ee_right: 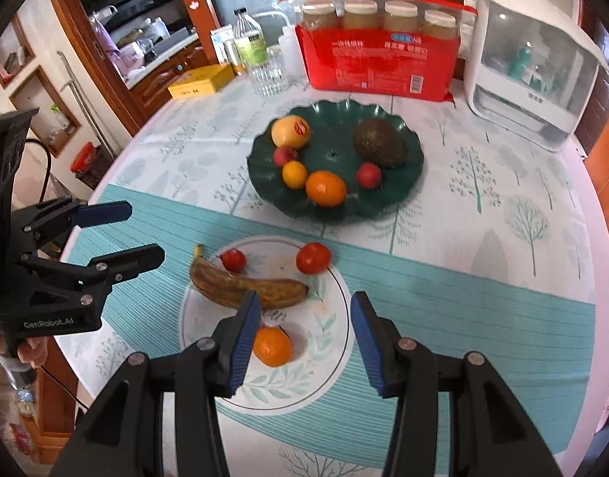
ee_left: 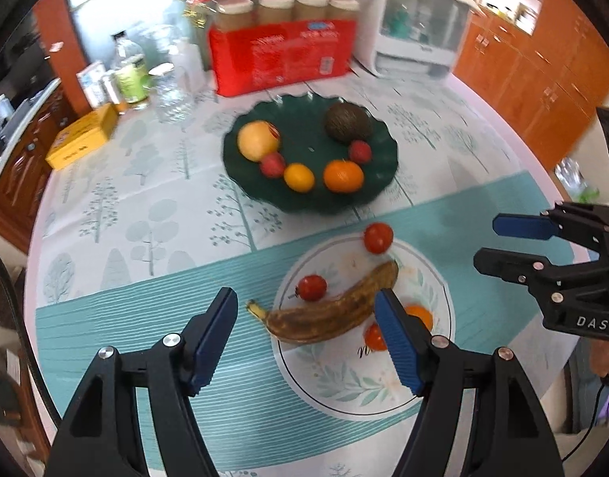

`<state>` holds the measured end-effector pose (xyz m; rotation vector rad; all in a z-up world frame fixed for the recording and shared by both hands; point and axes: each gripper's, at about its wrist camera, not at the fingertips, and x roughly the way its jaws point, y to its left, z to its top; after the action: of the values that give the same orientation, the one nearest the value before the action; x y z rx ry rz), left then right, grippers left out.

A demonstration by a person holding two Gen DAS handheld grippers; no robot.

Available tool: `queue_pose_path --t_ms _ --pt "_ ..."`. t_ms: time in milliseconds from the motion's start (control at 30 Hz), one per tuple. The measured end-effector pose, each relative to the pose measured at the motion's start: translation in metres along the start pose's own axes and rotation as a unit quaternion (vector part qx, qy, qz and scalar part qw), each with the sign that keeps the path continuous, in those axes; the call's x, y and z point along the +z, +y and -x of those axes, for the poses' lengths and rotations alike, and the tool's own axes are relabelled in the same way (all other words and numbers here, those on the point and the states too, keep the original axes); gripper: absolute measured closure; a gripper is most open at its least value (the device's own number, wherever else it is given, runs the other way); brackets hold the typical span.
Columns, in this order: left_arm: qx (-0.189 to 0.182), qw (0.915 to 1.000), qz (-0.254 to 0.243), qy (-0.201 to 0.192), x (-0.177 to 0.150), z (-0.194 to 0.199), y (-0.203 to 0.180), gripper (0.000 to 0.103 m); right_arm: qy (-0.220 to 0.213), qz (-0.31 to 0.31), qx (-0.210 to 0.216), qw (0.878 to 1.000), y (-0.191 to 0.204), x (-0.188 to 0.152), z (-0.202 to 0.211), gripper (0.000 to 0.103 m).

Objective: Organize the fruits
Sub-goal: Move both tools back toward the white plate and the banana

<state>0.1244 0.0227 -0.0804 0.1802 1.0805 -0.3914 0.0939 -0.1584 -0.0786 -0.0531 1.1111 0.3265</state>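
Observation:
A white plate (ee_left: 344, 393) (ee_right: 328, 373) near the table's front holds a brown banana (ee_left: 336, 306) (ee_right: 245, 288), a tomato (ee_left: 378, 237) (ee_right: 313, 258), a small red fruit (ee_left: 311, 287) (ee_right: 233, 259) and an orange (ee_right: 272, 346) (ee_left: 421, 314). A dark green dish (ee_left: 380, 194) (ee_right: 408, 190) behind it holds an avocado (ee_left: 348, 122) (ee_right: 379, 147), an apple (ee_left: 258, 140) (ee_right: 290, 132), an orange (ee_left: 343, 175) (ee_right: 325, 188) and small fruits. My left gripper (ee_left: 306, 336) (ee_right: 143, 234) is open over the banana's stem end. My right gripper (ee_right: 306, 344) (ee_left: 487, 244) is open, with the plate's orange just inside its left finger.
A red package of jars (ee_left: 280, 51) (ee_right: 380, 51), a white appliance (ee_left: 416, 28) (ee_right: 531, 71), bottles and a glass (ee_left: 173, 87) (ee_right: 268, 67) and a yellow box (ee_left: 82, 139) (ee_right: 201, 83) stand along the table's far side. Wooden cabinets surround the round table.

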Motion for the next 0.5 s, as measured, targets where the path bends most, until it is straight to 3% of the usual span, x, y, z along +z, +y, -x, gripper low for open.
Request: queue_pose_path --t_ms 167,500 --pt "-0.029 0.9981 -0.049 0.023 -0.01 -0.025 -0.001 0.033 0.021 -0.004 -0.008 1.0 0.004 -0.018 -0.021 0.056" --pt "-0.037 0.9868 -0.143 0.067 -0.019 -0.072 -0.011 0.033 0.049 -0.016 -0.011 0.999 0.013 -0.042 -0.051 0.056"
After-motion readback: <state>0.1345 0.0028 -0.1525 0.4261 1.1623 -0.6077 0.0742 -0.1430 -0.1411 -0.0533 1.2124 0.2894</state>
